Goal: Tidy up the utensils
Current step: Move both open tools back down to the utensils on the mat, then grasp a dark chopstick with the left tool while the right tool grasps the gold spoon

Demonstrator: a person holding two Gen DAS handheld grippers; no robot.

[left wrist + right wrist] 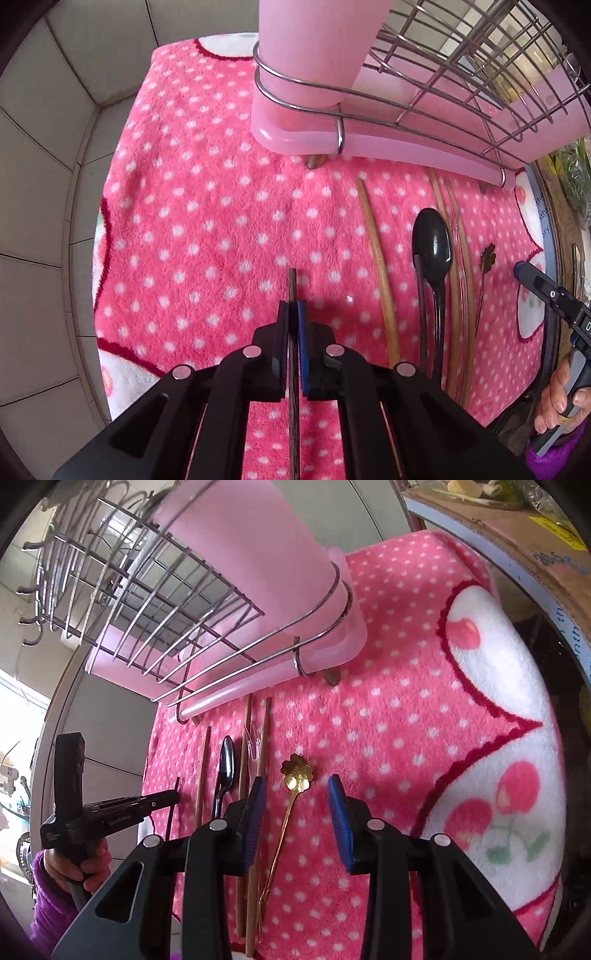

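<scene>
L gripper (pixel 293 314) clamped on thin dark chopstick (pixel 292 291), pads tight both sides, stick running back between fingers, tip just past pads, over pink dotted blanket (pixel 207 206). R gripper (pixel 297 805) jaws apart, nothing gripped, hovering above gold flower spoon (pixel 295 775) w/ handle running back under it. Rest of utensils on blanket in rough row: black spoon (pixel 225 768), brown chopsticks (pixel 263 734), one more brown stick (pixel 204 760) beside black spoon, clear plastic fork (pixel 254 744) betw. the pair. Wire rack (pixel 155 602) w/ pink drip tray (pixel 369 142) and pink cup (pixel 251 554) just beyond utensil tips. Purple sleeve (pixel 44 904) on L hand.
</scene>
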